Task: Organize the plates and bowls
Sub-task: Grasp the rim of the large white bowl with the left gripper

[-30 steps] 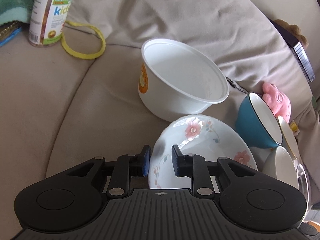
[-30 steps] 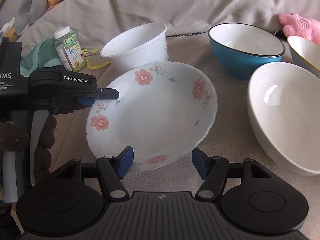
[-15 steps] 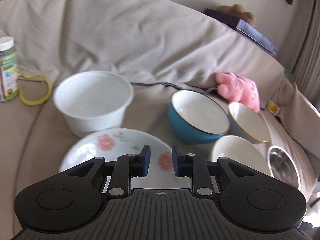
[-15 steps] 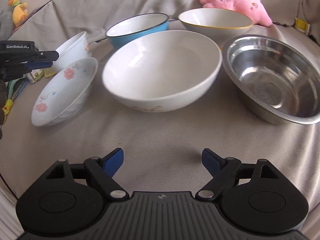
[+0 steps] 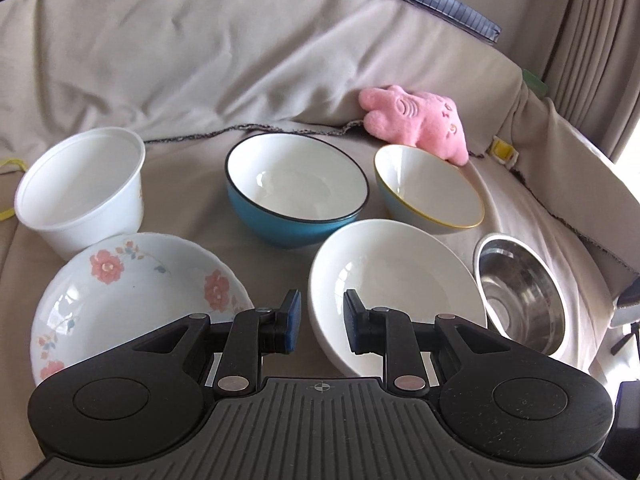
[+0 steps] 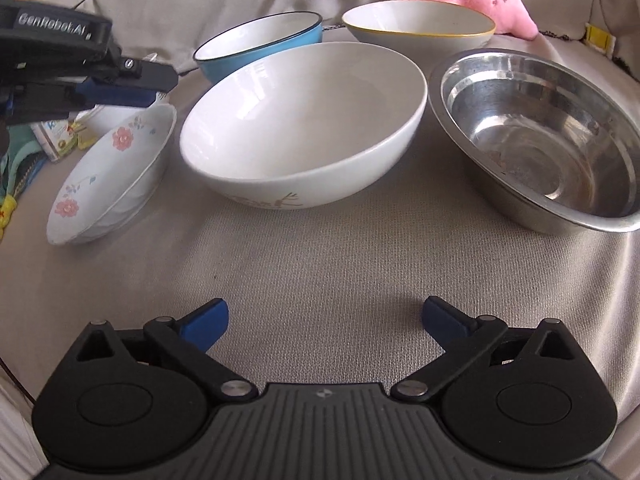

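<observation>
Nearest, the right gripper (image 6: 322, 318) is hanging over bare sofa cloth (image 6: 320, 264), its jaws having just been opening to full spread with nothing between them. Beyond it the big white bowl (image 6: 304, 120) is sitting between the floral plate (image 6: 108, 176) and the steel bowl (image 6: 544, 136). The left gripper (image 5: 319, 320) is hovering above the white bowl's near rim, fingers narrowly parted and gripping nothing. Farther back, the blue bowl (image 5: 296, 196), yellow-rimmed bowl (image 5: 430, 190) and plastic tub (image 5: 82, 196) are waiting. Seemingly a pick is being chosen; nesting next calls for pinching one rim.
</observation>
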A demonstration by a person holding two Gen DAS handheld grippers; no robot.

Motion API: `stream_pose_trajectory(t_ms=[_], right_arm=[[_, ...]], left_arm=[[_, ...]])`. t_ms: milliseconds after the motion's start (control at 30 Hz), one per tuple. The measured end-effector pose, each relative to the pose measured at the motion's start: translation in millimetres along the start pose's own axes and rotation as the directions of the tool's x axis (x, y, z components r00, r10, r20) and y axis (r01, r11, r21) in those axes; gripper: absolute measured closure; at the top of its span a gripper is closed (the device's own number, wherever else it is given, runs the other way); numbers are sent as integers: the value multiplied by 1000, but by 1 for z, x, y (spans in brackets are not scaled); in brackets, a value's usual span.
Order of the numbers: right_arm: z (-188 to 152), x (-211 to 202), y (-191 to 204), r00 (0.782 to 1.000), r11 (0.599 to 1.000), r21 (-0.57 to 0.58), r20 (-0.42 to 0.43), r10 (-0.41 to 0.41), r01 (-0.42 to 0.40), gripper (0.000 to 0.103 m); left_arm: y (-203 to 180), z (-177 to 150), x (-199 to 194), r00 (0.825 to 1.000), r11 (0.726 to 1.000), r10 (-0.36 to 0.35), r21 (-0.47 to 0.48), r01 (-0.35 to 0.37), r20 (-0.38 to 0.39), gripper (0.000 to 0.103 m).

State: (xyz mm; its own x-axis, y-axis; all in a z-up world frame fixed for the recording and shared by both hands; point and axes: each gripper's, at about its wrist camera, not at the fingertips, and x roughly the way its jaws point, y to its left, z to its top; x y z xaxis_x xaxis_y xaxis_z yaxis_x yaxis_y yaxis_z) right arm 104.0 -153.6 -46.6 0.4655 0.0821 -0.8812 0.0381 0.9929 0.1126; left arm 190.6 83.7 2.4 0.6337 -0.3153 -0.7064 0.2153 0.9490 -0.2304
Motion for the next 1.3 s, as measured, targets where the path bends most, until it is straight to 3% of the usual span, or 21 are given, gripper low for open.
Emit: stream_pose_trajectory(t_ms=[200, 333, 467, 733, 867, 933, 1033, 1233, 1300], right_arm=[[3, -5, -13, 998, 997, 32, -1, 64, -64, 0], [1, -16, -19, 996, 995, 73, 55, 71, -75, 0], [4, -31, -12, 987, 997, 28, 147, 64, -69, 1], [8, -48, -34, 978, 993, 108, 208, 22, -45, 21], [20, -41, -52, 979, 975, 214, 202, 17, -60, 33], [26, -36, -59, 978, 960, 257, 200, 57, -108, 34], [36, -30, -58, 979, 952, 278, 190, 77, -128, 46], [53, 0, -49, 985, 927, 343, 131, 115, -154, 46], [58, 12, -48, 985, 921, 353, 106, 137, -166, 57]], left_arm=[[1, 0, -1, 1000, 1000, 7, 8, -7, -2, 78], [0, 1, 2, 1000, 1000, -11, 15, 11, 2, 78], [1, 4, 10, 1000, 1000, -22, 0, 22, -12, 78], [-6, 20, 27, 999, 999, -40, -17, 40, -12, 78], [-8, 29, 48, 1000, 1000, 1, -10, -1, -26, 78], [-7, 31, 60, 999, 999, 26, -17, -27, -32, 78], [-3, 33, 78, 997, 999, 32, -21, -34, -68, 78], [2, 27, 100, 993, 1000, 10, -16, -12, -117, 74], [1, 24, 105, 988, 1000, -3, -32, -2, -156, 76]])
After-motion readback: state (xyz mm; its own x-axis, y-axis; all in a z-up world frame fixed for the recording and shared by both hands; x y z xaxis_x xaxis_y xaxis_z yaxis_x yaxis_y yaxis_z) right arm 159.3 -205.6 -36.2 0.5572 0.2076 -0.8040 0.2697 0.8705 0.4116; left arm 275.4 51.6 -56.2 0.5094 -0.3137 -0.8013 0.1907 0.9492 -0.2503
